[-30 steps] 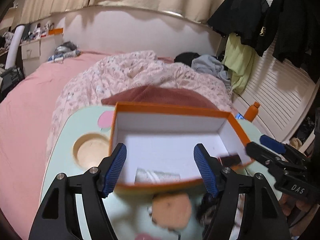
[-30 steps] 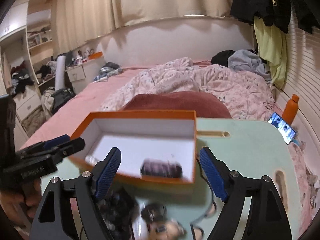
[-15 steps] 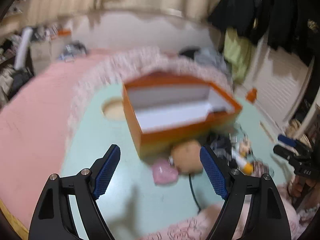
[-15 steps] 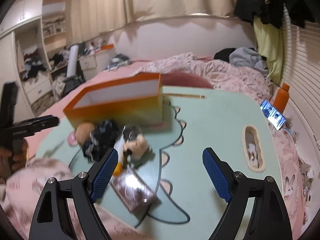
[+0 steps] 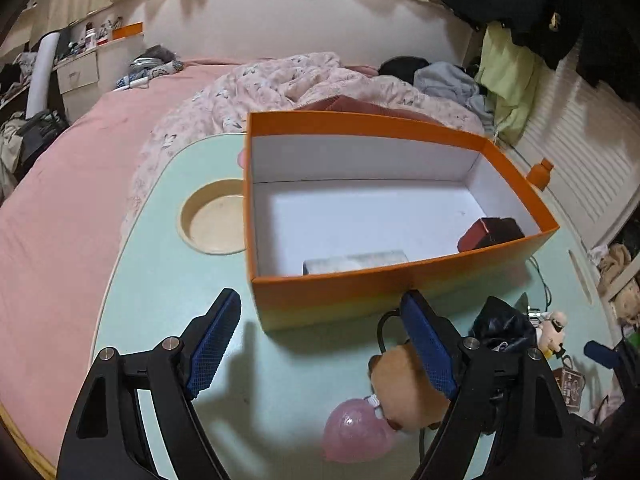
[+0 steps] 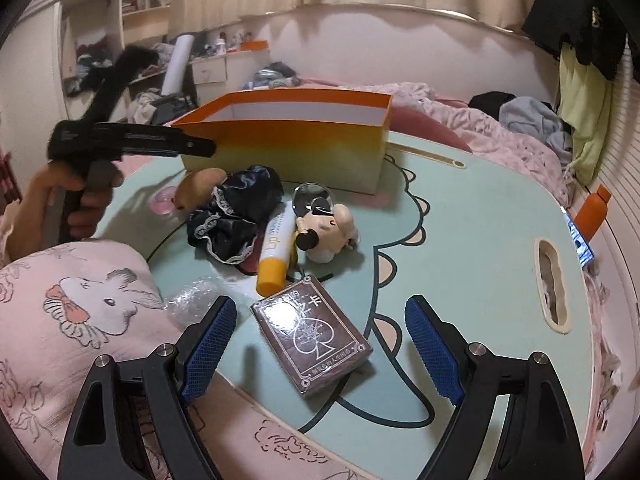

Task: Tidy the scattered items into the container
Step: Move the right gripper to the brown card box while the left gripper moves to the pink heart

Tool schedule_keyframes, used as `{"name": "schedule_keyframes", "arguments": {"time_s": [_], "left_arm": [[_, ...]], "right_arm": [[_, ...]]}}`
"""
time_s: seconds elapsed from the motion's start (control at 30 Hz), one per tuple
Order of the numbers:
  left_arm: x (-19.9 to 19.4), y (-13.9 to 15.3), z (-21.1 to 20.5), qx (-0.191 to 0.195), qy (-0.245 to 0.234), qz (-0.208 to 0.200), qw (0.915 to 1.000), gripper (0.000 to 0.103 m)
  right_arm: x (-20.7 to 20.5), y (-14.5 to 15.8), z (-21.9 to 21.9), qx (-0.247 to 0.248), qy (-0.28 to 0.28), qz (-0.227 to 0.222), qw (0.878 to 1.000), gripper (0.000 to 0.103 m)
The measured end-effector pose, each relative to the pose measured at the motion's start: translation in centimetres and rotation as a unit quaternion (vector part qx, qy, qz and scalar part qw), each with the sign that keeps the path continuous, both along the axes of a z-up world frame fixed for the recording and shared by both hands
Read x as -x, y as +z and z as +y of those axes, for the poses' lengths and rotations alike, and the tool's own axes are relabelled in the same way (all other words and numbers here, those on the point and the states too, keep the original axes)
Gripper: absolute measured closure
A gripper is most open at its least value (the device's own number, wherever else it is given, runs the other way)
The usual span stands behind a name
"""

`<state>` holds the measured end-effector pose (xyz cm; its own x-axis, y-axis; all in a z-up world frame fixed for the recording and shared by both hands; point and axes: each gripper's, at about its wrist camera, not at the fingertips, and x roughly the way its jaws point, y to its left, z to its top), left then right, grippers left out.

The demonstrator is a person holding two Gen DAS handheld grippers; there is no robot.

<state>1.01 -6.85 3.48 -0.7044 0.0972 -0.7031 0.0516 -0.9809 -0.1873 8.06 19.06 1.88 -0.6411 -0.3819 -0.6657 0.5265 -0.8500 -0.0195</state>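
Observation:
An orange box [image 5: 360, 296] with a white inside stands on the pale green table [image 5: 160, 280]. In it lie a dark red case [image 5: 490, 232] and a white packet [image 5: 356, 260]. My left gripper [image 5: 320, 295] hovers open in front of the box's near wall, nothing between its fingers. A tan plush [image 5: 404, 384] and a pink ball [image 5: 356, 436] lie by its right finger. My right gripper [image 6: 321, 301] is open around a brown card deck [image 6: 316, 340] without touching it. Beyond it lie an orange-capped tube [image 6: 276, 252], a small figurine [image 6: 328, 232] and black lace cloth [image 6: 236, 216].
A round cup recess [image 5: 216, 220] sits left of the box. A pink rabbit-print blanket [image 6: 80, 320] and bubble wrap [image 6: 192, 298] crowd the table's near left edge. A phone [image 6: 582, 244] and an orange bottle [image 6: 596, 212] lie at the far right. A bed with bedding lies behind.
The right gripper swung away from the box and down over the card deck. The left gripper drew back from over the box to its near wall. Both jaws stand a little wider.

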Motion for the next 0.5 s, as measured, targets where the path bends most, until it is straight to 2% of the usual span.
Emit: {"name": "schedule_keyframes", "arguments": {"time_s": [0.07, 0.13, 0.17, 0.23, 0.27, 0.33, 0.47, 0.5], "left_arm": [[-1.4, 0.1, -0.5, -0.006, 0.007, 0.006, 0.9999, 0.021], [-2.8, -0.1, -0.6, -0.009, -0.007, 0.003, 0.9999, 0.021], [-3.7, -0.2, -0.3, -0.001, -0.023, 0.001, 0.9997, 0.021], [-5.0, -0.5, 0.6, 0.043, -0.053, 0.004, 0.9977, 0.021], [-5.6, -0.8, 1.3, 0.080, -0.064, 0.007, 0.9947, 0.021], [-6.0, -0.9, 2.1, 0.113, -0.076, 0.010, 0.9906, 0.021], [-5.9, -1.4, 3.2, 0.115, -0.095, 0.011, 0.9888, 0.021], [-5.7, -1.6, 3.2, 0.115, -0.095, 0.008, 0.9887, 0.021]], "right_arm": [[0.0, -0.2, 0.1, 0.000, -0.005, 0.002, 1.000, 0.016], [0.0, -0.4, 0.1, -0.001, -0.013, 0.004, 1.000, 0.016], [0.0, -0.6, 0.1, -0.005, -0.020, 0.007, 1.000, 0.016], [0.1, -0.7, -0.1, -0.012, -0.027, 0.009, 1.000, 0.016], [0.1, -0.7, -0.1, -0.015, -0.030, 0.010, 0.999, 0.016], [0.3, -0.9, -0.3, -0.024, -0.035, 0.011, 0.999, 0.017], [0.4, -1.0, -0.7, -0.037, -0.037, 0.012, 0.999, 0.020], [0.5, -1.1, -0.8, -0.041, -0.037, 0.011, 0.998, 0.024]]}}
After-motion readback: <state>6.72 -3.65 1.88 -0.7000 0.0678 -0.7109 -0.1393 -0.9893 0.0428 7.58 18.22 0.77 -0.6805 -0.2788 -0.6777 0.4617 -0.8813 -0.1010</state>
